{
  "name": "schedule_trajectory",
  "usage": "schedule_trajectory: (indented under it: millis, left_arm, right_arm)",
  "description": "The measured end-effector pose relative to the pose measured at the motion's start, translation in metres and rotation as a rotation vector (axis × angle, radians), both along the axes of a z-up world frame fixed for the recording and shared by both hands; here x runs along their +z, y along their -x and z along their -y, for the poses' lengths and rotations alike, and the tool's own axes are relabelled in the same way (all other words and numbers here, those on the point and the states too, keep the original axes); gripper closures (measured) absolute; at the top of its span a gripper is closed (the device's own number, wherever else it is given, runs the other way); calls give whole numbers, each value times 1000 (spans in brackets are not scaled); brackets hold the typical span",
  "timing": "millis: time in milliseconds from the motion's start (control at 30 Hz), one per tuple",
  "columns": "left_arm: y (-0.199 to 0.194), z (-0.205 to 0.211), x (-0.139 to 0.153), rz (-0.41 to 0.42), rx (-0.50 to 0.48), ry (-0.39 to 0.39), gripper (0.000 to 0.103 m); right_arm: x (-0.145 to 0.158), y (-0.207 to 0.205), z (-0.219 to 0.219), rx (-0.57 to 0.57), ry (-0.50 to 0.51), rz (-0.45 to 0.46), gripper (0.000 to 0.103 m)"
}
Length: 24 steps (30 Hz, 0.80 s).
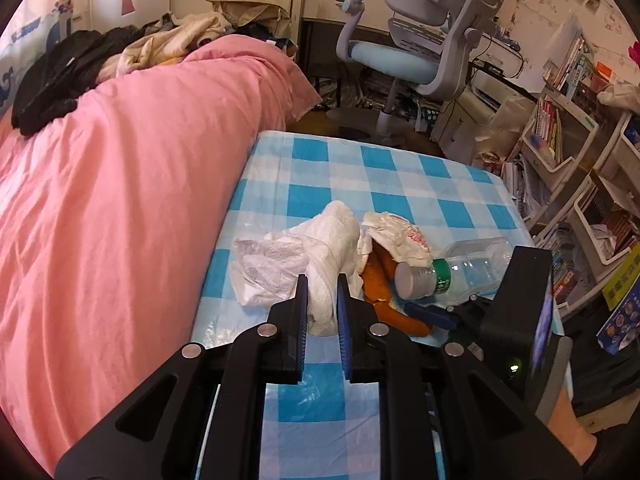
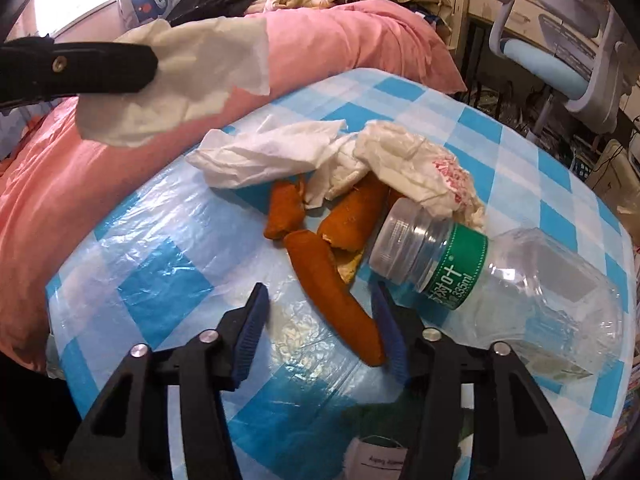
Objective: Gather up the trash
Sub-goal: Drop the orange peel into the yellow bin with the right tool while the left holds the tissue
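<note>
1. Our right gripper (image 2: pixel 320 320) gapes wide around the long orange peel strip (image 2: pixel 336 300) on the blue-checked plastic tablecloth (image 2: pixel 160 272); closing may nudge the clear plastic bottle (image 2: pixel 500 280), rolling it.
2. Our left gripper (image 1: pixel 322 300) pinches a crumpled white tissue (image 1: pixel 324 276) lifted above the table; its loose hold could slip.

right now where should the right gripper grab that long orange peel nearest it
Grip the orange peel at its near end, coming straight forward and down. The strip runs lengthwise between the open right gripper fingers, so they would close across its narrow width, clear of the bottle.
</note>
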State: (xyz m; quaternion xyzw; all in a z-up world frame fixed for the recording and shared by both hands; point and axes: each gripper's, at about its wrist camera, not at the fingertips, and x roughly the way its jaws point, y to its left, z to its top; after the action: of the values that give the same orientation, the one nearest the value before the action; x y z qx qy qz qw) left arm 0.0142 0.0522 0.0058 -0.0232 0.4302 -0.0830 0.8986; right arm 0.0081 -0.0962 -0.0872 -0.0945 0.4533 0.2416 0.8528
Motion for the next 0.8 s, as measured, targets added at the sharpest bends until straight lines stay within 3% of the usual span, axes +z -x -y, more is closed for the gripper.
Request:
schedule_trajectory:
  millis: [100, 167, 467, 800]
  left_arm:
    - [1, -3, -1, -11, 8, 7, 90]
    - [2, -3, 0, -8, 8, 6, 90]
    - [10, -4, -2, -15, 0, 1, 90]
    - [26, 8, -7, -18, -46, -27, 90]
  right_arm:
    - [3, 7, -1, 21, -2, -12, 82]
    - [4, 12, -2, 37, -11, -20, 85]
    - [22, 43, -7, 101, -63, -10, 86]
    - [43, 66, 16, 74, -150, 8, 86]
